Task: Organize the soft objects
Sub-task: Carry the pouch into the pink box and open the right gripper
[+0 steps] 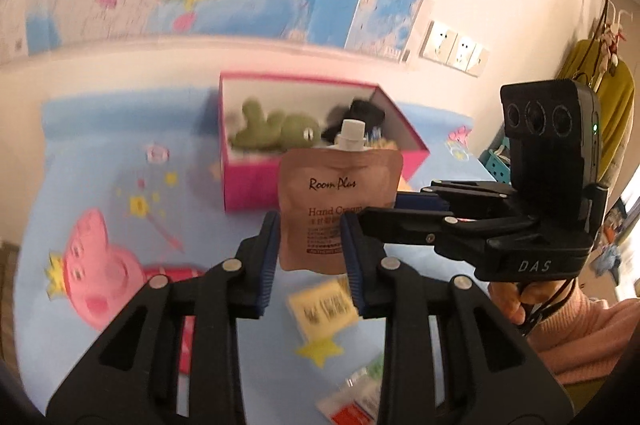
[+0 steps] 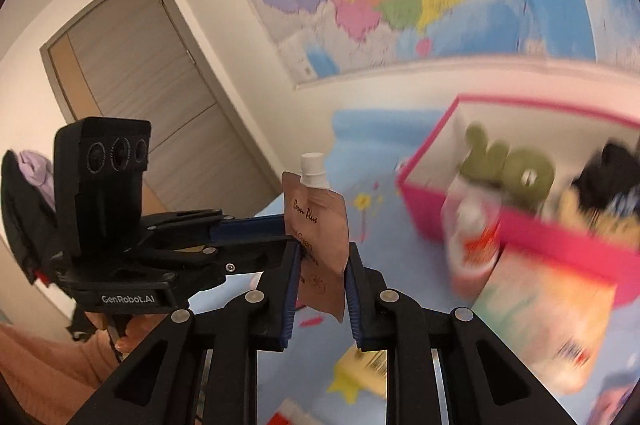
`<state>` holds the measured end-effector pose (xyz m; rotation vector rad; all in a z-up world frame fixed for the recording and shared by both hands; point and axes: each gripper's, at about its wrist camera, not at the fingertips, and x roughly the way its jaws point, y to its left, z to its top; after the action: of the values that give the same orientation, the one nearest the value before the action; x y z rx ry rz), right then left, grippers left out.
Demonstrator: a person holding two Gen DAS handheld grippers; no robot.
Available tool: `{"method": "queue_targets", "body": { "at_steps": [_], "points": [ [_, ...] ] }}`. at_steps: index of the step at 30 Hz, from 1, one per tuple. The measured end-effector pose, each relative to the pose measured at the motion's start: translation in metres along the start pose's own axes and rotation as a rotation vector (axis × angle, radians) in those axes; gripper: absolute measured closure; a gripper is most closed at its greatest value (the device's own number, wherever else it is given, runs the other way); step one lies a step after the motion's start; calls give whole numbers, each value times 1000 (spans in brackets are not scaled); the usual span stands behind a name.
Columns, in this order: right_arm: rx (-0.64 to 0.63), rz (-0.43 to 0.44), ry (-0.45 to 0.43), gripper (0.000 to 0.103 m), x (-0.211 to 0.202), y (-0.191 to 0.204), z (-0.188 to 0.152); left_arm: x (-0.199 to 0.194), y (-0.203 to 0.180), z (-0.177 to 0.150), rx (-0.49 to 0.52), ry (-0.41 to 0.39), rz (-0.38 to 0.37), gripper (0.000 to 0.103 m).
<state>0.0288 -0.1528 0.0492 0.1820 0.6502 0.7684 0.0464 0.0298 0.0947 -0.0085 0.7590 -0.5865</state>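
We have the hand cream pouch (image 1: 338, 209) held clear of the blue mat (image 1: 100, 145), upright, white cap at twelve o'clock, so its long axis runs vertical. Both tools pinch it: the left gripper (image 1: 310, 249) presses its pads on the lower half face-on, and the right gripper (image 2: 322, 277) clamps one side edge, coming in from about three o'clock in the left wrist view. The pink box (image 1: 256, 181), already holding a green plush (image 1: 276, 129), sits beyond the pouch at roughly twelve o'clock from the left tool and two o'clock from the right. The right looks nearer to it, though blur there makes this uncertain. We judge the carry goes forward and over the near wall.
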Motion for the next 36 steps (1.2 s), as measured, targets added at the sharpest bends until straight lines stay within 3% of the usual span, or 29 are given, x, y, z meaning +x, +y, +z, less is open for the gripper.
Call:
{"method": "queue_targets", "body": {
  "at_steps": [4,12,24,28,36],
  "points": [
    [-10,-24,-38,82,-1,-14,32,13,3,34,16,-23,-11,70],
    [-11,-94,-47,82,13,-56,78,60,11,77,44,-9,43,71],
    [84,-121,77,81,65,-119,80,133,42,75,-26,110,84,71],
    [102,-161,83,73,67,-129,78,131,50,70,-52,116,107,71],
    [96,-143,-19,69,0,-117,61,78,40,50,-6,34,109,70]
  ]
}}
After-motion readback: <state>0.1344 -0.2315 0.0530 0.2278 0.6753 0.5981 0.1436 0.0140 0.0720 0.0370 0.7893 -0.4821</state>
